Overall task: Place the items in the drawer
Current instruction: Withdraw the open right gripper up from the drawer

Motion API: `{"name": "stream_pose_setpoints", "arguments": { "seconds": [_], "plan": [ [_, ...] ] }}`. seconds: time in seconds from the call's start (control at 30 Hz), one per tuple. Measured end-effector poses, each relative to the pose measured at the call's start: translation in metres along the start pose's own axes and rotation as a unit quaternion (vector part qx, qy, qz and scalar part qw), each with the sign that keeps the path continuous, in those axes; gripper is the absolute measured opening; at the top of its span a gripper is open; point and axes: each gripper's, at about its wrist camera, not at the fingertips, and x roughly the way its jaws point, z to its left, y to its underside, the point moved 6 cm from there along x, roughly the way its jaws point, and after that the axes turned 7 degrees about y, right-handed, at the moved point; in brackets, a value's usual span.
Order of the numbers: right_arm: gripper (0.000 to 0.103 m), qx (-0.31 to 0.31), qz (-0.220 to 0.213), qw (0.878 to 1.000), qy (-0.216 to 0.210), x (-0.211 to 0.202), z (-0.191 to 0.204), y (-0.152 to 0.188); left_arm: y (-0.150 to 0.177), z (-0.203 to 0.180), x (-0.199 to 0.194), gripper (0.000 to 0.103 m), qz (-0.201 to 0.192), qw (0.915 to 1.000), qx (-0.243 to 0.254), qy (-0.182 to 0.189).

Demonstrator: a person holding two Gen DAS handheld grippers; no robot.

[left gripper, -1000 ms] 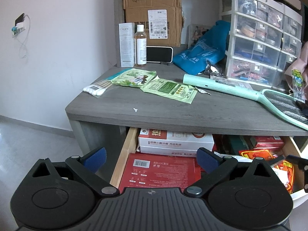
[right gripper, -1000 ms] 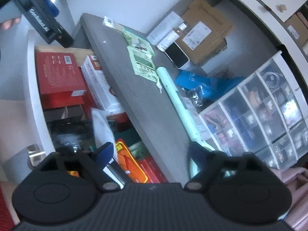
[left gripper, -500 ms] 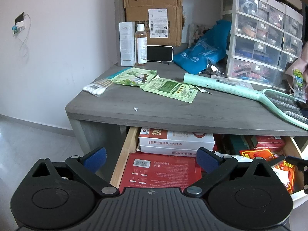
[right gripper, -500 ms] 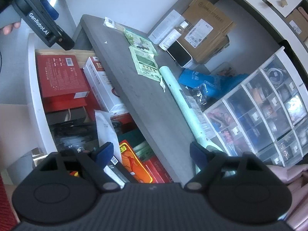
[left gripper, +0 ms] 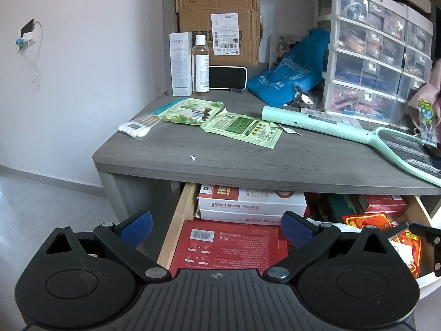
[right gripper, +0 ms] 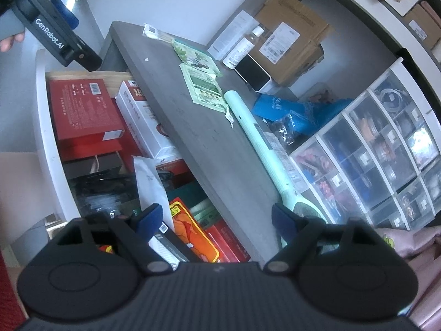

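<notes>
Your left gripper [left gripper: 216, 227] sat at the bottom of its frame with the jaws spread wide and nothing between them, above the near left corner of the drawer [left gripper: 180, 220]. Your right gripper [right gripper: 217, 216] was likewise released and empty, with one blue fingertip [right gripper: 148, 216] over the drawer contents and the other over the desk edge.

The drawer stood pulled out beneath the grey desk [left gripper: 234, 162], in the lower middle of the left view. It already held a red box [left gripper: 228, 244] at the front left, a white box [left gripper: 252, 205] behind it, and red and orange packets [left gripper: 380, 220] toward the right.

On the desk top, you had two green sachets [left gripper: 215, 120] lying just beside each other in the centre, one overlapping the other slightly. A pack of cotton swabs [left gripper: 137, 128] lay near the left edge. A mint-green swatter [left gripper: 330, 128] stretched toward the right edge.

At the back of the desk stood a white carton [left gripper: 180, 63], a bottle [left gripper: 200, 66] touching it, a phone [left gripper: 227, 77], and a cardboard box [left gripper: 217, 24] behind these. A blue bag [left gripper: 292, 77] leaned against a clear drawer unit [left gripper: 372, 55] in the upper right.
</notes>
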Motion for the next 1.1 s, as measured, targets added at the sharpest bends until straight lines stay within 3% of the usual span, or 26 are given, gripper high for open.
{"name": "stream_pose_setpoints", "arguments": {
  "seconds": [0.67,1.1],
  "plan": [
    [0.086,0.086,0.011,0.996,0.01,-0.003,-0.007,0.012,0.0,0.0,-0.004,0.101,-0.004,1.0,0.002,-0.001],
    [0.086,0.181,0.019,0.983,0.018,-0.011,-0.003,0.023,0.009,0.0,-0.014,0.101,-0.007,0.9999,0.009,0.0]
  ]
}}
